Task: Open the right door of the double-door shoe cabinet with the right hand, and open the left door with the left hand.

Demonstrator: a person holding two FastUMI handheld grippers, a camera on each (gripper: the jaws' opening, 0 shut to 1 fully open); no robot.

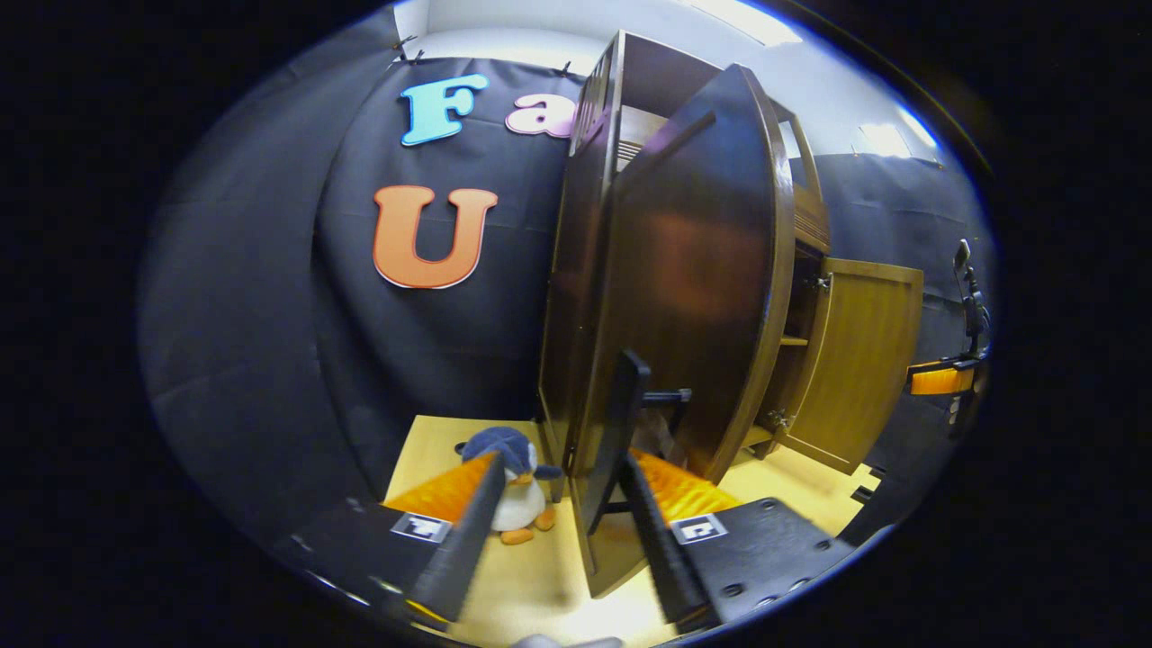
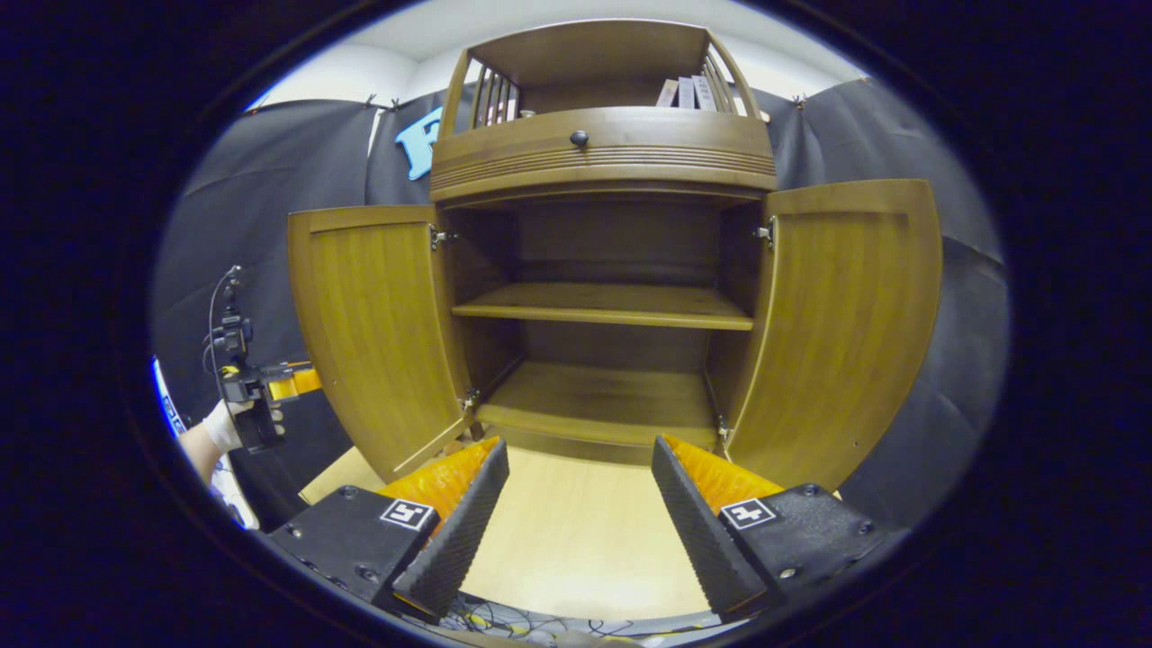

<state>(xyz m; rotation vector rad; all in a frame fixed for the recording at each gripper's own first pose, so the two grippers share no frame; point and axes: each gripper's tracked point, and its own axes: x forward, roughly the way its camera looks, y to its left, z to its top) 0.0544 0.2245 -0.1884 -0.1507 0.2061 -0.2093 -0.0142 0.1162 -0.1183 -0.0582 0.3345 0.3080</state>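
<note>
The shoe cabinet (image 2: 603, 270) stands on the table (image 2: 576, 531) with both doors swung wide: the right door (image 2: 846, 324) is fully out and the left door (image 2: 378, 333) looks as far out as it goes. So I'd say the step in hand is just letting go cleanly. The left gripper (image 1: 558, 522) sits at the left door's edge, fingers spread, the handle (image 1: 661, 396) just ahead of them. Back straight off, don't nudge the door. The right gripper (image 2: 576, 531) has its fingers wide apart, holding nothing.
</note>
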